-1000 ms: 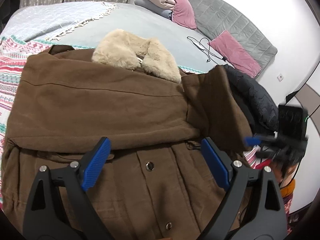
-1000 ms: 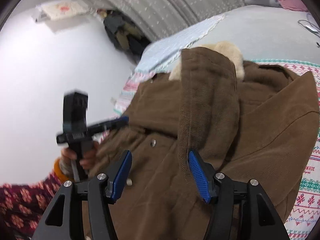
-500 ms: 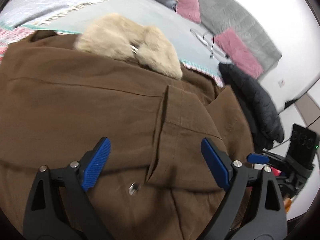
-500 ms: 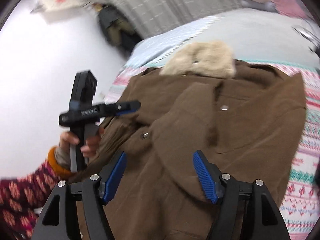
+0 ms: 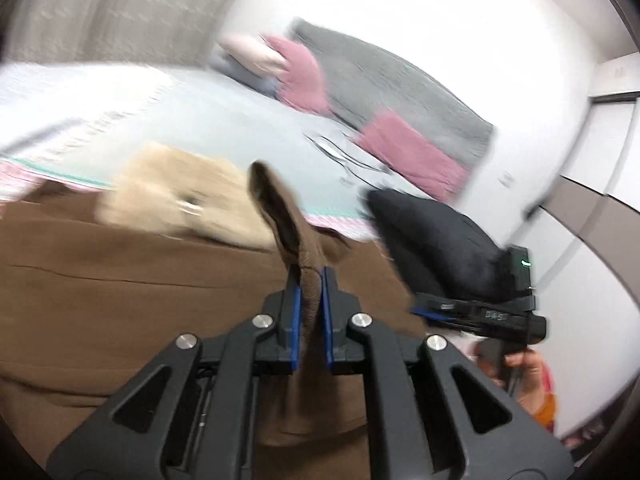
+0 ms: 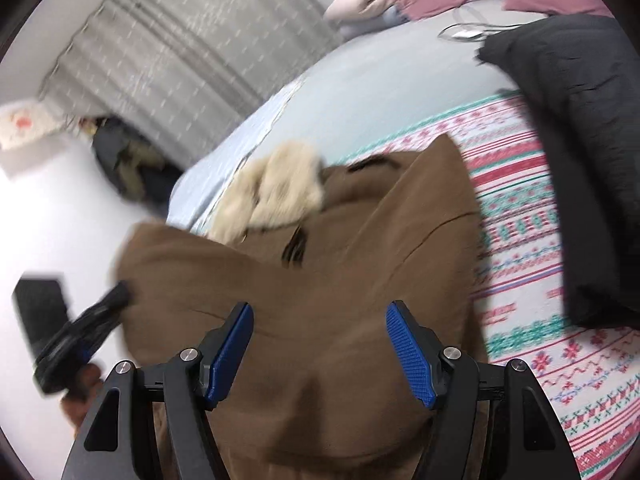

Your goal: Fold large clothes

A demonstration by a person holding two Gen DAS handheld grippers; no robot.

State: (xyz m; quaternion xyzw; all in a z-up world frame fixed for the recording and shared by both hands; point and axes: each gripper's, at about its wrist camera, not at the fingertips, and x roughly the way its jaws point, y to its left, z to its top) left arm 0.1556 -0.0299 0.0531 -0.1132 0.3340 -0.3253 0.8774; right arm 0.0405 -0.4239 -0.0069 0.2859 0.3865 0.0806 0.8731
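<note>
**Left tool pinches a fold of the brown coat; right tool is open above it**

The left tool has its jaws closing on a fold of the brown coat. The cloth sits between the two blue pads, and they press on it from both sides. From the pads the fold rises in a narrow ridge, and its top edge stands above the rest of the coat. In the right wrist view the same tool is seen at the left edge, blurred, at the lifted left border of the coat, with a hand under it.

The right tool has its jaws wide apart, and nothing is between the blue pads. It hangs above the coat, and whether it touches the cloth cannot be told. In the left wrist view it appears at the right side, held by a hand with an orange cuff.

The coat lies spread on the bed, over a patterned blanket in red, white and green. Its beige fur collar is at the far end. A black padded jacket lies just beside the coat on its right side, partly on the blanket. Farther away on the bed there are pink pillows, a grey quilted cover and a thin cable. A grey curtain hangs behind the bed. Both views are blurred.
</note>
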